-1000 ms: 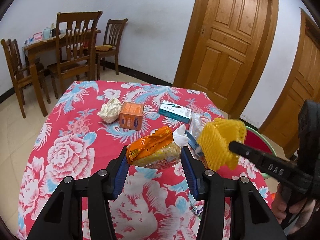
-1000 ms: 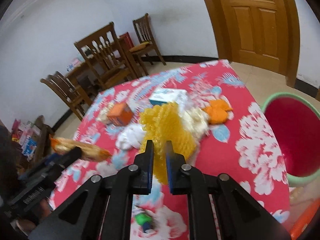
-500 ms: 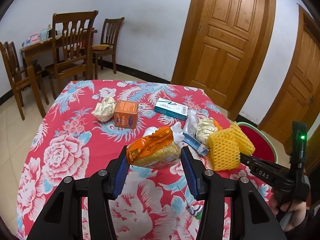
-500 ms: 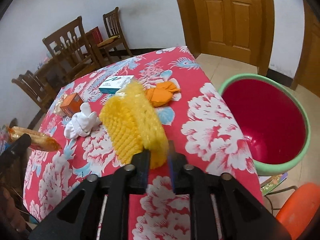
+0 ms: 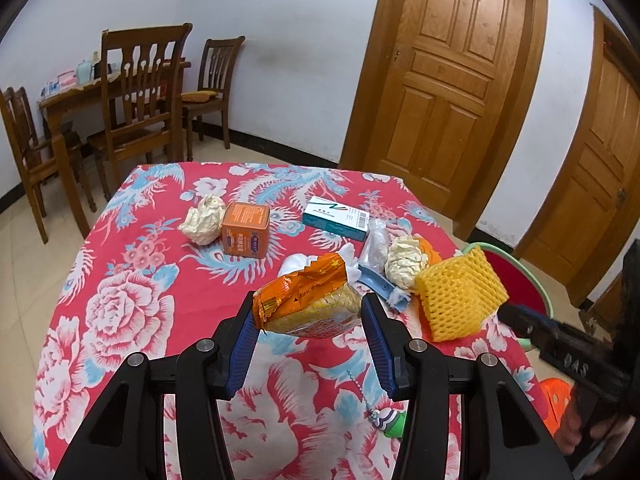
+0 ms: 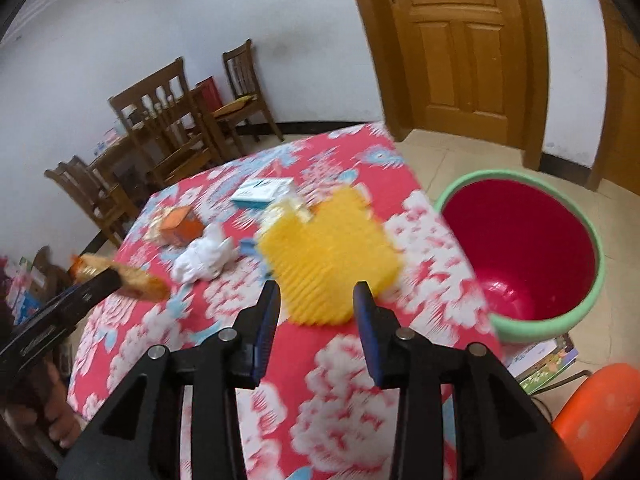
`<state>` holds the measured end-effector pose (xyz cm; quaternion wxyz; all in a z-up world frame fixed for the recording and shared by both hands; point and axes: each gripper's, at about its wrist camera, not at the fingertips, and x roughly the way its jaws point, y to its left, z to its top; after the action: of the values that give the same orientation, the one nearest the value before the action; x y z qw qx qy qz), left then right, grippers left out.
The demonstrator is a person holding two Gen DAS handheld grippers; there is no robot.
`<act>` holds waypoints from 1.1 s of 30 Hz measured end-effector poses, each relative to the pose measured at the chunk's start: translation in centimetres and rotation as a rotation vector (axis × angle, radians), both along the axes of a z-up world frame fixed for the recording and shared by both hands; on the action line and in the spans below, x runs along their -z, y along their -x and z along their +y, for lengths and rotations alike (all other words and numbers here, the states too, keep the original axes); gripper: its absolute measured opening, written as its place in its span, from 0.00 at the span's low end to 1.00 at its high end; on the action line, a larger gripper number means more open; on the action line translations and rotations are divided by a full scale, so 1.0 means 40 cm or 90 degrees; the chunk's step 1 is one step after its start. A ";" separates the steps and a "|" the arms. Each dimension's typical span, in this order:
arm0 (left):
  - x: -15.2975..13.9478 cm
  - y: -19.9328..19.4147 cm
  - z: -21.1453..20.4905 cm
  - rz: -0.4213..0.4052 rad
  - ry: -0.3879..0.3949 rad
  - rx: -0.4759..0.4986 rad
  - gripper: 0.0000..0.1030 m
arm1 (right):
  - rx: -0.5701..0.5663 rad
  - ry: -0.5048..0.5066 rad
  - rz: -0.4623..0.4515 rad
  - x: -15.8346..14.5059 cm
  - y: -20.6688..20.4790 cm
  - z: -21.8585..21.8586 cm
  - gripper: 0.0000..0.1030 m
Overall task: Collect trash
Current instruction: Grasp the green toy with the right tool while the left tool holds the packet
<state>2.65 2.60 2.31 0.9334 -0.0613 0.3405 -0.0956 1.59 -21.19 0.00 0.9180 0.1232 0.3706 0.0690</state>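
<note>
My left gripper (image 5: 308,320) is shut on an orange snack packet (image 5: 304,300) and holds it above the floral tablecloth (image 5: 132,312). The jaws of my right gripper (image 6: 318,308) are opening. A yellow foam fruit net (image 6: 328,260) sits loosely between them, blurred, over the table's right side. The pads do not seem to press on it. In the left wrist view the net (image 5: 460,296) hangs at the tip of the right gripper (image 5: 516,320). A red bin with a green rim (image 6: 592,232) stands on the floor just right of the table.
On the cloth lie an orange box (image 5: 245,230), a teal and white box (image 5: 336,217), two crumpled paper balls (image 5: 202,220), a white tissue (image 6: 204,258) and a small toy on a chain (image 5: 390,420). An orange stool (image 6: 600,412) stands by the bin. Wooden chairs (image 5: 140,100) stand beyond.
My right gripper carried the foam net rightward toward the bin and its jaws have spread from tightly shut. The left gripper and its packet have stayed put.
</note>
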 end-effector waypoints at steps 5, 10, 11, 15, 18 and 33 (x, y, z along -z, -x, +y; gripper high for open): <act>0.001 0.015 0.007 0.002 -0.001 -0.005 0.50 | -0.067 -0.008 0.023 0.017 0.032 0.066 0.38; -0.003 0.033 0.025 0.000 -0.008 -0.020 0.50 | -0.114 -0.010 0.042 0.043 0.056 0.123 0.38; -0.003 0.036 0.029 0.001 -0.009 -0.023 0.50 | -0.122 -0.009 0.047 0.048 0.058 0.132 0.38; -0.003 0.048 0.047 0.003 -0.011 -0.036 0.50 | -0.139 -0.014 0.068 0.072 0.064 0.156 0.38; -0.003 0.058 0.057 0.005 -0.013 -0.042 0.50 | -0.150 -0.016 0.082 0.088 0.066 0.171 0.38; 0.004 0.082 0.078 0.013 -0.014 -0.052 0.50 | -0.179 -0.001 0.126 0.143 0.051 0.226 0.38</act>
<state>-0.65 5.74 2.16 0.9335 -0.0656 0.3484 -0.0532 -0.45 -12.16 -5.73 0.8582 0.0766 0.4727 0.1848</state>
